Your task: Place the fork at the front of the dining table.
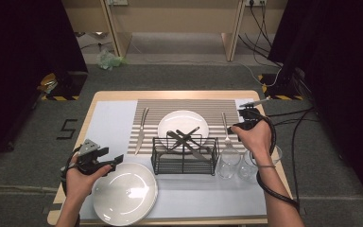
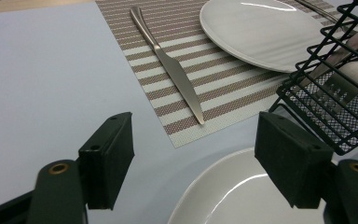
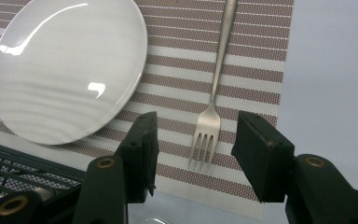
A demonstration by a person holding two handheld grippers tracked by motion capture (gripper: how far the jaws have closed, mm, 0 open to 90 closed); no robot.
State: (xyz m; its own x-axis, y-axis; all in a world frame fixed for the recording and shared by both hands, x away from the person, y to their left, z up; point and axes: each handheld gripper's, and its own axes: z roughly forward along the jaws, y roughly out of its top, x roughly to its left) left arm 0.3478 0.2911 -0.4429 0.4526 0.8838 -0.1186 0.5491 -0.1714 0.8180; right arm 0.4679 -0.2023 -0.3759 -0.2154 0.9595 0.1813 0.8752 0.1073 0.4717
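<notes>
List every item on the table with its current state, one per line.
Fork: flat on the striped mat, between the open pads of the right claw, not gripped.
Knife: flat on the mat, untouched.
Small plate: on the mat, empty.
Large plate: empty, by the left claw, open.
Wire basket: holds cutlery.
Glasses: upright, empty.
</notes>
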